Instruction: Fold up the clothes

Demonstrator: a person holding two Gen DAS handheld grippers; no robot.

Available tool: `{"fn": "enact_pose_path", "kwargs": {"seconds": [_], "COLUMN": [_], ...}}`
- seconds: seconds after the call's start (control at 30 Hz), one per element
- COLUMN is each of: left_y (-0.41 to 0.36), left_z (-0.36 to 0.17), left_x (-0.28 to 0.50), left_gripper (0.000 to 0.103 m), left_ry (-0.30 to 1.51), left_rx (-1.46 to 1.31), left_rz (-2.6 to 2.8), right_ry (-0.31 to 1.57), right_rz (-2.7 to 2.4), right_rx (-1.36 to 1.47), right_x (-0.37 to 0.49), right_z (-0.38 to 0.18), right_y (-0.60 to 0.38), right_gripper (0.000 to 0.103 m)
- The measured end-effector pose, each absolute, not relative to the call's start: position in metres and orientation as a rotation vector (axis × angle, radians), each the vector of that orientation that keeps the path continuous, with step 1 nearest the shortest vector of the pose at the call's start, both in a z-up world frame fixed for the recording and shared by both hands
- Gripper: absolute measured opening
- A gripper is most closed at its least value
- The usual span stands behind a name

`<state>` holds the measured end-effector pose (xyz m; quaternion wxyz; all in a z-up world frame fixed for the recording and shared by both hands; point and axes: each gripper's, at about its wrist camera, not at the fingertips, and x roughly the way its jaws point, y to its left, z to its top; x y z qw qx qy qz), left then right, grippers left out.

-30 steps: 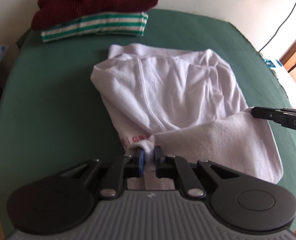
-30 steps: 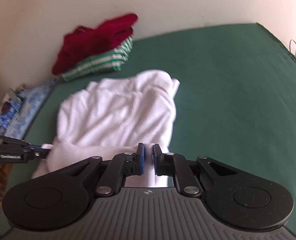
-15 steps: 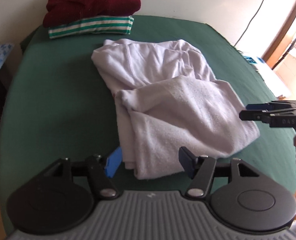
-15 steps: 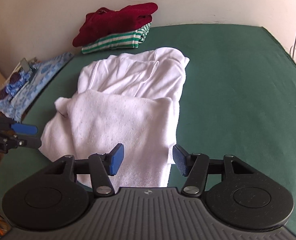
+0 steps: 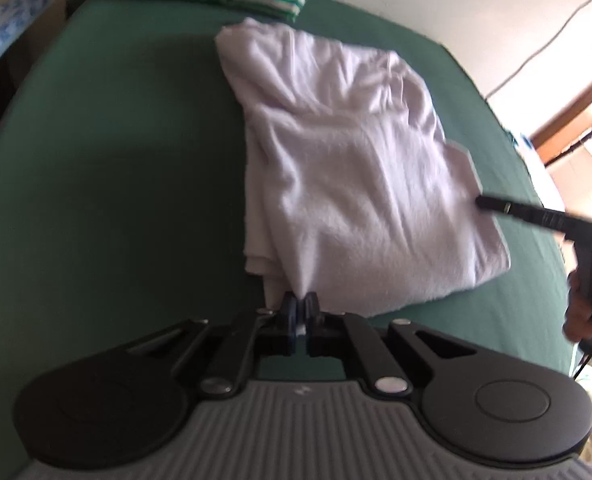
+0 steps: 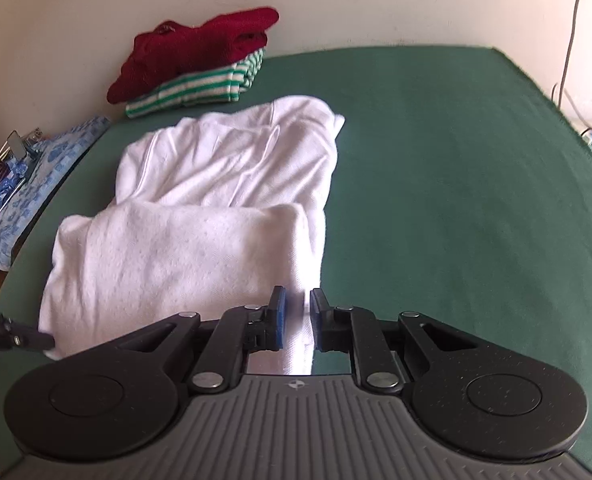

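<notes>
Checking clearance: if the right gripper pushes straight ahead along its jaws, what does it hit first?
The white garment: the right gripper already has its near edge between the jaws, so it would plough into the folded layers. Beyond lies the green tabletop.

White garment (image 6: 199, 248) — partly folded, near half doubled over the far half — lies at frame centre; both near corners lifted slightly, surface wrinkled, far end pointing toward upper left.

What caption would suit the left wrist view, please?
Left tongs pinch the near edge of the white garment on the green table.
</notes>
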<state>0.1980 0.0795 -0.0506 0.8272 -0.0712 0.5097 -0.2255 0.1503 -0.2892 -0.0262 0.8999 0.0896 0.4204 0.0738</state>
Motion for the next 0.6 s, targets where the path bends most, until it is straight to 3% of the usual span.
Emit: {"fn": "enact_pose_path", "kwargs": {"seconds": [0.1,0.13,0.17,0.2,0.23,0.27,0.3,0.33,0.4,0.43,0.47,0.53,0.6], "left_y": [0.072,0.070,0.068,0.066,0.065,0.064,0.063,0.061,0.056,0.052,0.049,0.047,0.050], "left_z": [-0.027,-0.025,-0.028,-0.031,-0.034,-0.038,-0.041,-0.044,-0.050,-0.053,-0.052,-0.044,-0.049], "left_x": [0.200,0.205,0.211,0.218,0.221,0.224,0.227,0.229,0.235,0.238,0.237,0.230,0.233], "left_gripper": [0.002,0.013,0.032,0.040,0.052,0.061,0.062,0.061,0.040,0.013,0.005,0.001,0.001], "left_ry": [0.960,0.951,0.960,0.970,0.966,0.963,0.966,0.970,1.016,1.043,1.049,1.020,1.038], "left_rx": [-0.040,-0.027,-0.020,-0.012,-0.008,-0.004,-0.002,0.000,-0.019,-0.024,-0.020,-0.052,-0.085], "left_rz": [-0.460,-0.462,-0.464,-0.467,-0.459,-0.452,-0.448,-0.445,-0.475,-0.492,-0.497,-0.552,-0.564], "right_ry": [0.851,0.843,0.835,0.828,0.825,0.823,0.821,0.823,0.828,0.831,0.835,0.841,0.848], "right_rz": [0.174,0.180,0.185,0.180,0.179,0.179,0.178,0.173,0.162,0.155,0.149,0.140,0.141], "right_rx": [0.175,0.169,0.164,0.160,0.158,0.157,0.155,0.153,0.155,0.160,0.166,0.181,0.196], "right_x": [0.147,0.145,0.144,0.142,0.143,0.143,0.143,0.144,0.147,0.148,0.150,0.151,0.151], "right_z": [-0.022,-0.020,-0.018,-0.017,-0.017,-0.017,-0.016,-0.017,-0.019,-0.021,-0.022,-0.024,-0.025], "right_y": [-0.286,-0.285,-0.284,-0.285,-0.285,-0.285,-0.286,-0.286,-0.287,-0.288,-0.289,-0.291,-0.293], "right_gripper": [0.024,0.032,0.037,0.045,0.046,0.046,0.046,0.046,0.046,0.045,0.043,0.034,0.034]}}
